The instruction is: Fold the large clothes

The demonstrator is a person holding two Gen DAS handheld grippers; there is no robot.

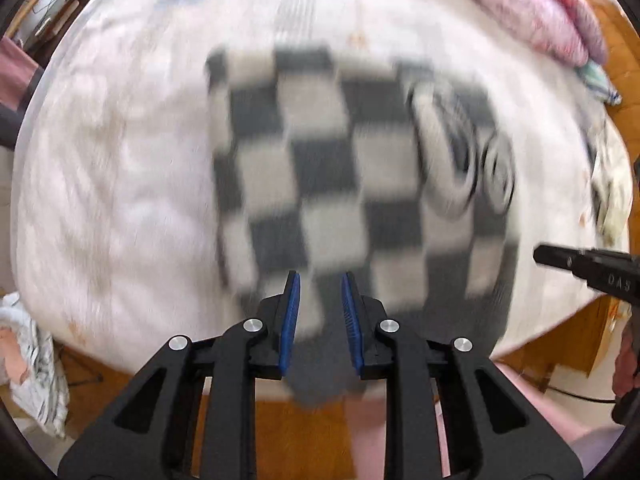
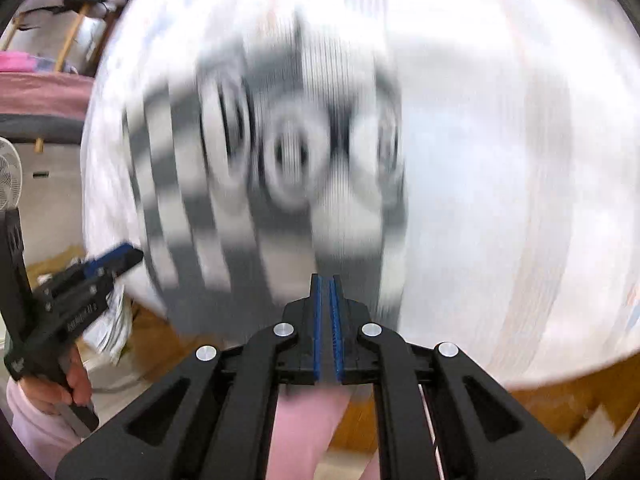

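Both wrist views look forward and down from the bed's near edge; both show the grey-and-white checkered garment (image 1: 352, 168) (image 2: 276, 168), blurred.

Soft checkered cloth garment (image 1: 344, 168), wooden floor (image 1: 304, 432)

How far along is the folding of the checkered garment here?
Done: the checkered garment lies on the white bed as a compact rectangle, apparently already folded at least once. In hand: nothing; the left claw is open, the right claw shut and empty. Left: any further folds. Motion blur hides the layers.
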